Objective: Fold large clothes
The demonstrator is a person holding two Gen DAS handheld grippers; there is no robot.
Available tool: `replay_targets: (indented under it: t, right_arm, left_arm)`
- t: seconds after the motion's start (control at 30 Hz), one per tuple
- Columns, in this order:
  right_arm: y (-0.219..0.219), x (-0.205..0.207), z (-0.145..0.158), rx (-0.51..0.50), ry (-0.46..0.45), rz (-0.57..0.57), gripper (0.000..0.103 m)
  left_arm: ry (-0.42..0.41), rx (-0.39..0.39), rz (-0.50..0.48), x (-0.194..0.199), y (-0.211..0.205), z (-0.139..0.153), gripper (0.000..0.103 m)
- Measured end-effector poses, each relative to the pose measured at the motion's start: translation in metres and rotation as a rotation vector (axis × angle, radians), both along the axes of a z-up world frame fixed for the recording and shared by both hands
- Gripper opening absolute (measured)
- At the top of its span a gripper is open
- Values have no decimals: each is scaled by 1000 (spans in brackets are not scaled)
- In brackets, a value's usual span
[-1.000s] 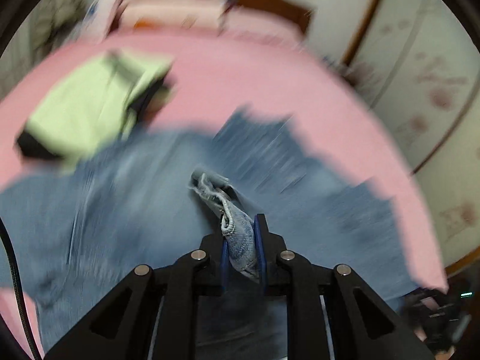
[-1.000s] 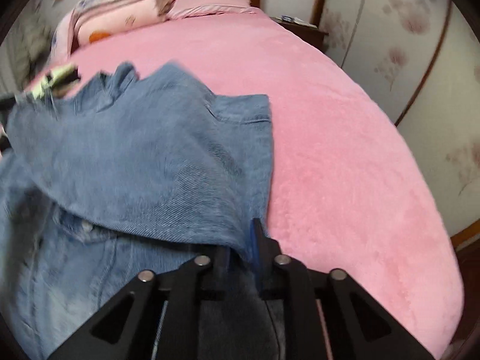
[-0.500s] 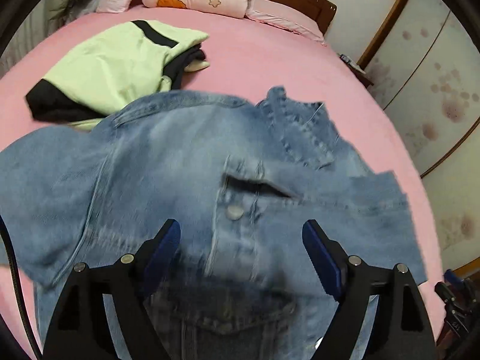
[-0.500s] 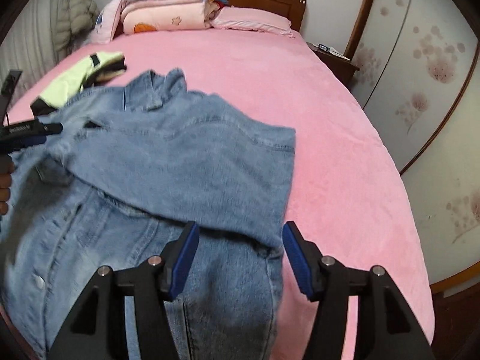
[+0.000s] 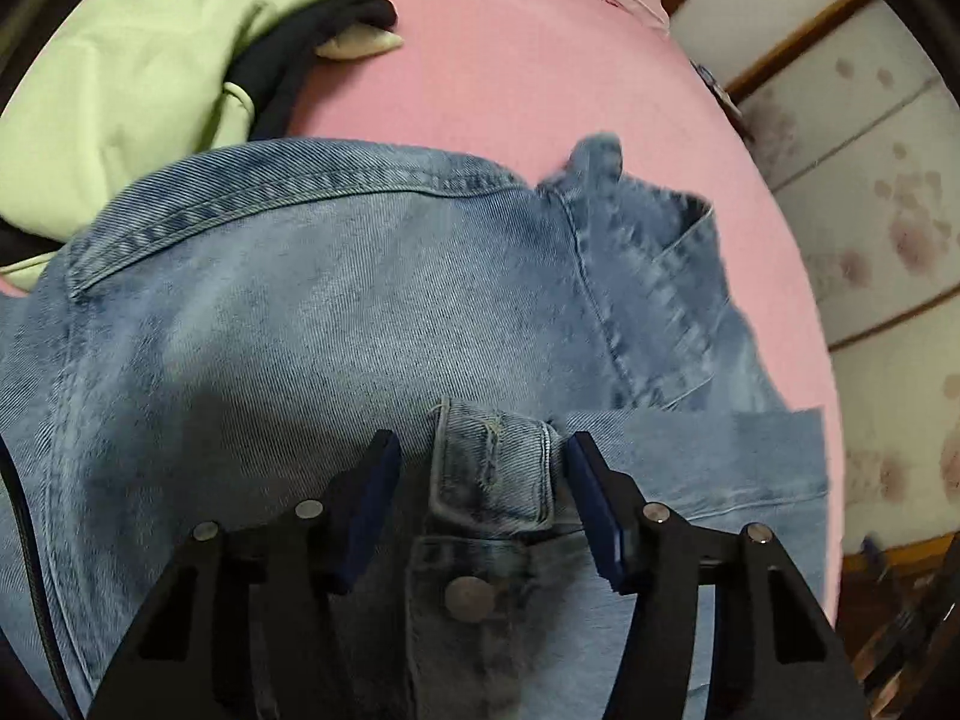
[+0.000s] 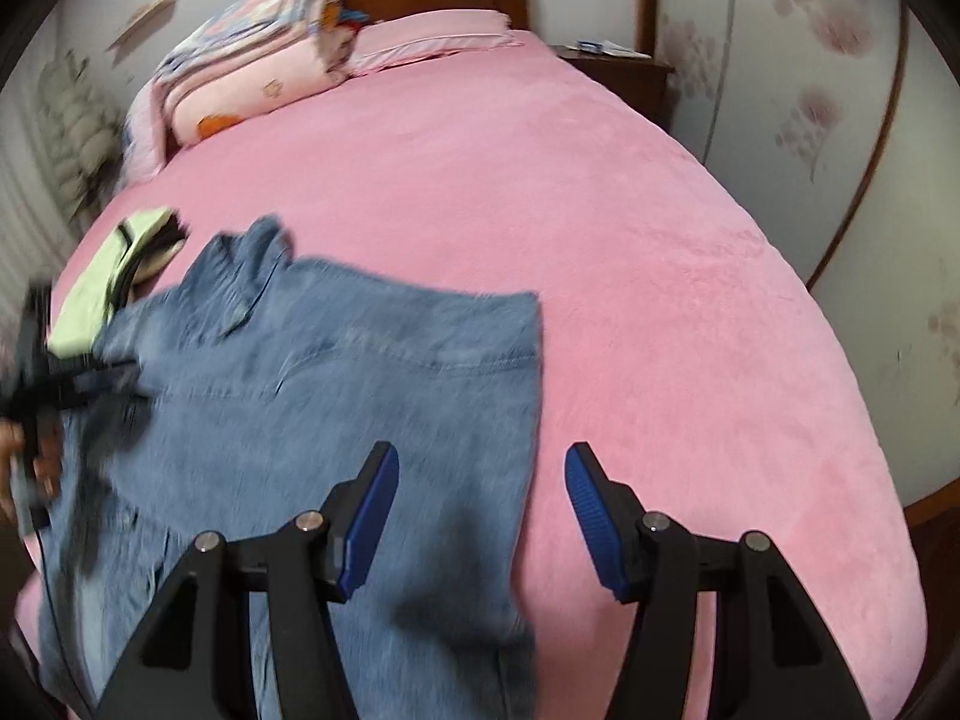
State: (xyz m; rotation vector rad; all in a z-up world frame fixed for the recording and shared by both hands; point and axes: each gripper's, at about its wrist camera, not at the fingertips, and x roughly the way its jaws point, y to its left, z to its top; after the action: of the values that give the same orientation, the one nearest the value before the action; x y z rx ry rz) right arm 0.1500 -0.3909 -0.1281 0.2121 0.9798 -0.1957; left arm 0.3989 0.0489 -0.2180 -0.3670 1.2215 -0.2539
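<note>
A blue denim jacket (image 5: 300,330) lies spread on the pink bed (image 5: 510,78), one sleeve folded across its front. That sleeve's cuff (image 5: 492,468) sits between the jaws of my left gripper (image 5: 480,468), which hangs just above the cloth. Its jaws are closing, and the left pad stands apart from the cuff. In the right wrist view the jacket (image 6: 336,372) fills the lower left. My right gripper (image 6: 480,480) hovers open over the jacket's right edge with nothing between its pads. The left gripper (image 6: 90,387) shows blurred at the left, held by a hand (image 6: 24,456).
A light green and black garment (image 5: 132,78) lies folded beyond the jacket's left shoulder. Folded quilts (image 6: 252,72) and a pillow (image 6: 432,36) are stacked by the wooden headboard. A nightstand (image 6: 618,69) and a flowered wall stand to the right. Bare pink bedspread (image 6: 660,300) stretches to the right.
Both grippers let go of the denim and opened. The left one sank close to the jacket over the cuff and narrowed. The right one rose and drew back from the folded sleeve.
</note>
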Motion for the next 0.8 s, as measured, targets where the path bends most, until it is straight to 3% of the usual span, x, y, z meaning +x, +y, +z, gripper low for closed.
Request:
replay_targets:
  t: [0.27, 0.33, 0.37, 0.4, 0.47, 0.57, 0.6, 0.63, 0.67, 0.73, 0.8]
  right_arm:
    - [-54, 67, -36, 105, 74, -140, 58]
    - [-61, 80, -51, 124, 106, -162, 58]
    - [-64, 85, -58, 137, 123, -170, 58]
    - [-66, 90, -66, 152, 139, -179, 58]
    - [-67, 97, -77, 172, 160, -187, 58]
    - [-62, 103, -84, 153, 151, -185, 58]
    - [-58, 105, -84, 129, 149, -175, 50]
    - [-53, 107, -83, 96, 148, -156, 33]
    - [-45, 110, -80, 57, 149, -124, 4]
    - [-34, 112, -72, -32, 122, -118, 4]
    - [-28, 113, -71, -116, 102, -118, 0]
  left_arm:
    - [-9, 75, -85, -6, -16, -5, 56]
    - [0, 85, -97, -6, -23, -3, 40]
    - [2, 101, -96, -7, -25, -2, 40]
    - [-7, 117, -92, -8, -28, 0, 26]
    - [-32, 123, -87, -12, -33, 5, 19]
    - [-152, 184, -50, -34, -37, 30, 15]
    - [-200, 216, -35, -44, -38, 40, 14]
    - [-234, 243, -19, -51, -37, 45, 14]
    - [-254, 262, -4, -57, -34, 48, 14]
    - [-270, 285, 28, -61, -24, 48, 14]
    - [-222, 295, 32, -57, -19, 36, 15]
